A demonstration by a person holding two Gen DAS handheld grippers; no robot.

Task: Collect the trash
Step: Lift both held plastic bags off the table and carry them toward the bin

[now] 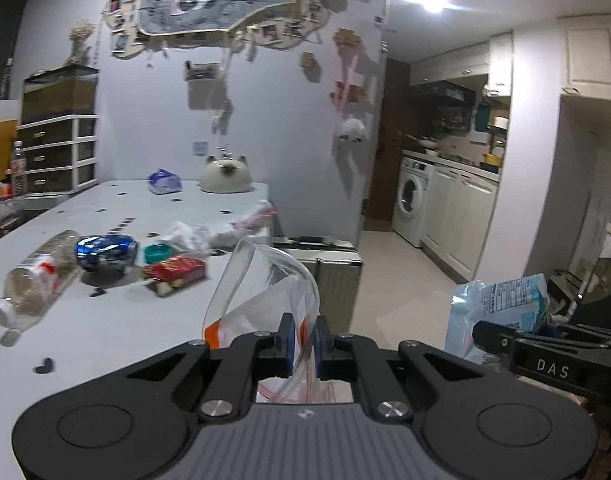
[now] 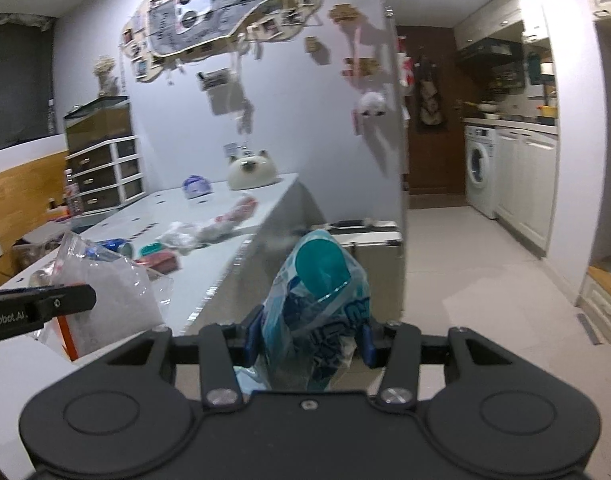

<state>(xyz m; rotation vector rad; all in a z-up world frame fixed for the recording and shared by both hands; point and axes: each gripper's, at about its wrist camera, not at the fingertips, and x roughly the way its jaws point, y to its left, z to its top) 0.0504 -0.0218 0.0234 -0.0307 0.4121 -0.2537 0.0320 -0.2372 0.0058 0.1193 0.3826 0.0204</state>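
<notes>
Holding trash and a bag beside the white tabletop [image 1: 117, 320].
The left tool [image 1: 304, 338] pinches a clear zip bag [image 1: 261, 280]; the right tool [image 2: 309, 338] clamps a blue snack wrapper [image 2: 317, 304]. A bottle [image 1: 37, 276], crushed can [image 1: 105, 250] and red packet [image 1: 173, 272] lie on the tabletop.

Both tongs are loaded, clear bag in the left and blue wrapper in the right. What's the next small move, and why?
Probably bring the right tongs leftward so the blue wrapper sits over the clear bag. The left tongs pinch the bag's edge, and the wrapper is still outside it, beside the table.
</notes>
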